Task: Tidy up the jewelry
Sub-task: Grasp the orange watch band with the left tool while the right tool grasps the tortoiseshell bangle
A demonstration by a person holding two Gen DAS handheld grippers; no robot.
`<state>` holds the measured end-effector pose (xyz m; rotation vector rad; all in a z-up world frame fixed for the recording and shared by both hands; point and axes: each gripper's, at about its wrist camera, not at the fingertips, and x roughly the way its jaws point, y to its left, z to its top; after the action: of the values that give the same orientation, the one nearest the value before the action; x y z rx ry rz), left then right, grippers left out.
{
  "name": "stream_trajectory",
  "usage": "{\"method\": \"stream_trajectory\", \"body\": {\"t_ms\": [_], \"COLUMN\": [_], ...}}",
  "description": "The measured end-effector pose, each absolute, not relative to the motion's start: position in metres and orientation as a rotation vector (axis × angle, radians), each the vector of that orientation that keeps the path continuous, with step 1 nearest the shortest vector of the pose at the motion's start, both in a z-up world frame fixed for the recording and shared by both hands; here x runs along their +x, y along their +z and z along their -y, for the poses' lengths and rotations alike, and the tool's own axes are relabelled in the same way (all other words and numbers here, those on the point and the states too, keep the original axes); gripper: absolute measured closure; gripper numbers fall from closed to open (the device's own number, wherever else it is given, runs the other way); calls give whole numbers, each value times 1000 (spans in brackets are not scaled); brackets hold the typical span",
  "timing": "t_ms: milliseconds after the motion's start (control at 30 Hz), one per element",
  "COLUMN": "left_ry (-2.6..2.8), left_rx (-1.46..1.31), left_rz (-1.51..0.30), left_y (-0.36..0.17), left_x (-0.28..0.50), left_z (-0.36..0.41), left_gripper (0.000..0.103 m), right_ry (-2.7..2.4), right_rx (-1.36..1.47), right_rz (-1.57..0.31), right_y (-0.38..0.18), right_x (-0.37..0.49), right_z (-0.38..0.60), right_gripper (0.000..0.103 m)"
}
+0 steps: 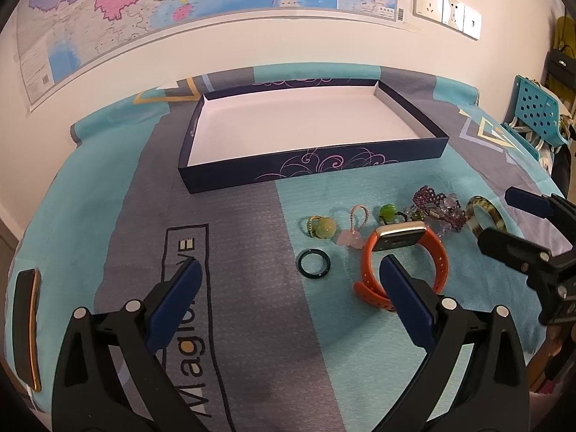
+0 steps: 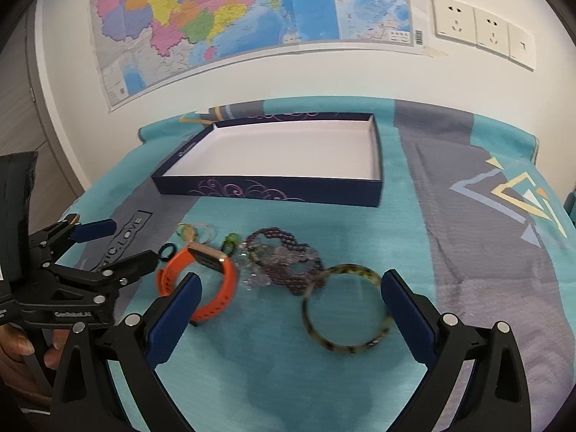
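A shallow dark-blue box with a white inside stands empty on the cloth. In front of it lie an orange smartwatch, a dark green ring, a yellow-green charm, a pink charm, a green bead charm, a purple beaded bracelet and a tortoiseshell bangle. My left gripper is open, just before the ring and watch. My right gripper is open, the bangle between its fingers.
A phone lies at the cloth's left edge. A turquoise plastic chair stands at the far right. A map and wall sockets are on the wall behind the table. The patterned teal and grey cloth covers the table.
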<state>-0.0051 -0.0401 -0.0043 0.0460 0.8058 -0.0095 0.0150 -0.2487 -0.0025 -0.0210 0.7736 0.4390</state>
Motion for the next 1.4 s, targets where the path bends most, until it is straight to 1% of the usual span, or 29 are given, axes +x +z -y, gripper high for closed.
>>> {"method": "stream_trajectory", "body": {"t_ms": [400, 467, 500, 567, 600, 667, 767, 800, 833, 900, 967, 1033, 1067, 1100, 1133, 1167, 1233, 1333, 1400], "left_ry": [-52, -72, -82, -106, -125, -159, -200, -216, -226, -258, -293, -315, -326, -334, -344, -364, -371, -371, -375], "left_rx": [73, 70, 71, 79, 82, 77, 67, 62, 59, 47, 35, 41, 43, 45, 41, 34, 53, 68, 59], "left_rz": [-807, -809, -810, -812, -816, -822, -829, -835, -836, -841, -849, -861, -868, -878, -883, -890, -894, -915, -939], "left_y": [-4, -4, -4, -5, -5, -6, -7, -7, -6, -5, -4, -5, -6, -7, -7, -6, -7, -11, -14], "left_x": [-5, -6, -7, -8, -8, -9, -11, -11, -10, -10, -8, -4, -3, -1, -1, -1, 0, 5, 10], "left_z": [48, 48, 49, 51, 51, 51, 52, 52, 52, 54, 56, 59, 61, 64, 65, 67, 72, 74, 72], "left_gripper": [6, 7, 9, 17, 19, 28, 35, 36, 38, 45, 56, 60, 61, 61, 64, 65, 65, 66, 68], "right_ry": [369, 364, 360, 362, 365, 370, 368, 365, 365, 372, 376, 380, 381, 381, 382, 384, 384, 383, 380], "right_rx": [-21, -24, -26, -21, -19, -9, -3, 0, 4, 17, 12, -1, -7, -15, -21, -25, -39, -58, -75], "right_rz": [-813, -823, -828, -840, -842, -850, -860, -863, -865, -876, -879, -880, -883, -884, -885, -886, -887, -889, -888], "right_y": [-9, -12, -13, -15, -15, -18, -20, -22, -23, -25, -26, -26, -26, -27, -27, -27, -28, -29, -29], "right_x": [23, 23, 24, 25, 25, 27, 31, 33, 34, 37, 39, 39, 40, 40, 41, 41, 42, 46, 47], "right_z": [275, 278, 280, 283, 284, 286, 289, 290, 291, 291, 290, 288, 287, 287, 286, 286, 285, 284, 283], "right_gripper": [6, 8, 12, 15, 17, 21, 30, 33, 35, 46, 49, 54, 58, 60, 60, 61, 64, 71, 80]}}
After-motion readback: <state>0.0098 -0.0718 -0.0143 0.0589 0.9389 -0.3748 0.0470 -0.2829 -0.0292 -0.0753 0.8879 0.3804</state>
